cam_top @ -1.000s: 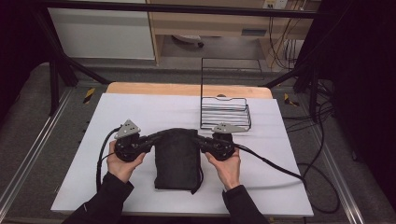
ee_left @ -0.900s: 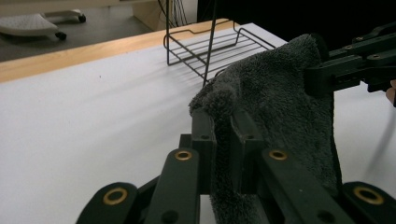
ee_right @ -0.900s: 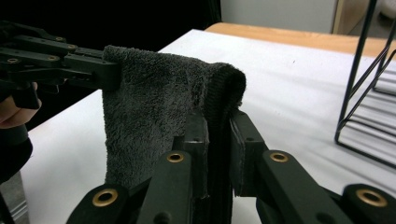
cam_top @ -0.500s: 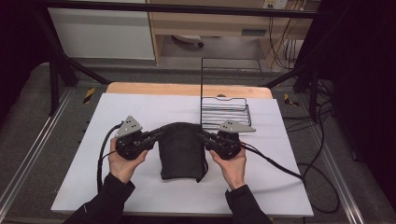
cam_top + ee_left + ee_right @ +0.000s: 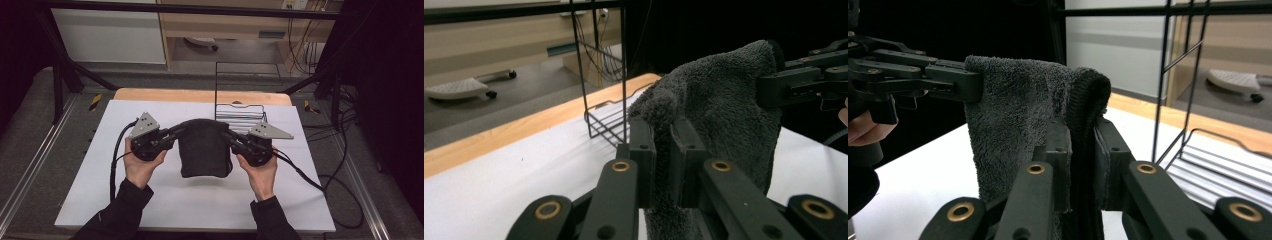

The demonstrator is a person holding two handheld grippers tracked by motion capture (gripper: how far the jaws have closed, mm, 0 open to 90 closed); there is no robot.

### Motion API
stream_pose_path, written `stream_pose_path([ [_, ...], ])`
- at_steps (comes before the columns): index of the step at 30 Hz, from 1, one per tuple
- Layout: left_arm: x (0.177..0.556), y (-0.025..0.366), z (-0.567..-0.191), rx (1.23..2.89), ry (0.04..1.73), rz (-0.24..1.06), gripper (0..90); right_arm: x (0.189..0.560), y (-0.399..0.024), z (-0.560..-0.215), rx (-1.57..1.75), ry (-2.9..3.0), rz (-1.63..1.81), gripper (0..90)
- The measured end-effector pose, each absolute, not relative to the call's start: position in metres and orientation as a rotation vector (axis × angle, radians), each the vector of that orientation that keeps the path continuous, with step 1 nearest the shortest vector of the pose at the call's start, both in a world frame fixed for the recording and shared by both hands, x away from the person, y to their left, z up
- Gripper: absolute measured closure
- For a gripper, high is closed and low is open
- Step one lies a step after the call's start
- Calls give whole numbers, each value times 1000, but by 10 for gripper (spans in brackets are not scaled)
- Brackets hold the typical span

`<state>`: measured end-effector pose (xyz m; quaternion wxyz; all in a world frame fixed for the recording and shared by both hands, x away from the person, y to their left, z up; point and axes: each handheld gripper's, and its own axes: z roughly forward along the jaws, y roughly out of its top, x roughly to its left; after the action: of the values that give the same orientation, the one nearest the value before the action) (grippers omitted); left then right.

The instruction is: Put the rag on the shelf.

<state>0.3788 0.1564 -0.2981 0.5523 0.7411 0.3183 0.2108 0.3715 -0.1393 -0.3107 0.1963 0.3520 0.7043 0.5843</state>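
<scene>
A dark grey, fluffy terry-cloth towel (image 5: 205, 148) hung in the air between the two claws, lifted off the white sheet-covered surface (image 5: 150, 200); its lower edge appeared clear of the sheet, casting a faint shadow beneath. The left claw (image 5: 176, 132) was clamped narrow on the towel's upper left corner, and the right claw (image 5: 226, 135) was clamped just as narrowly on the upper right corner, so the cloth's top edge stretched between them in a shallow arch while the rest draped straight down.

In the left gripper view, the left claw's black jaws pinched a bunched fold of the towel (image 5: 719, 110), with the right claw (image 5: 774, 80) biting the far corner at the upper right. In the right gripper view, the right claw's jaws squeezed the hemmed edge of the towel (image 5: 1018, 115), and the left claw (image 5: 973, 82) gripped the opposite corner at the left.

The person's left hand (image 5: 140, 162) and right hand (image 5: 260, 170) held the grippers at about the same height, near the middle of the surface. Beyond the towel, at the far right of the surface, stood a black wire rack with a tall upright frame (image 5: 245, 112), apart from the cloth. The surface's far edge showed a strip of pale wood (image 5: 165, 95).
</scene>
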Motion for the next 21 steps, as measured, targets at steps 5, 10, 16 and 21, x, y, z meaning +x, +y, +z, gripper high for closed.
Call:
stream_pose_path([
  [5,382,148,-290,1732,733,505,818,370,-147,-300,979,1936,1632,798],
  [10,387,139,-280,1707,715,512,819,369,-154,-289,963,1899,1622,798],
  [16,393,126,-271,1679,699,509,819,369,-163,-280,960,1863,1616,798],
  [21,399,114,-263,1665,680,513,820,370,-172,-273,958,1825,1613,798],
])
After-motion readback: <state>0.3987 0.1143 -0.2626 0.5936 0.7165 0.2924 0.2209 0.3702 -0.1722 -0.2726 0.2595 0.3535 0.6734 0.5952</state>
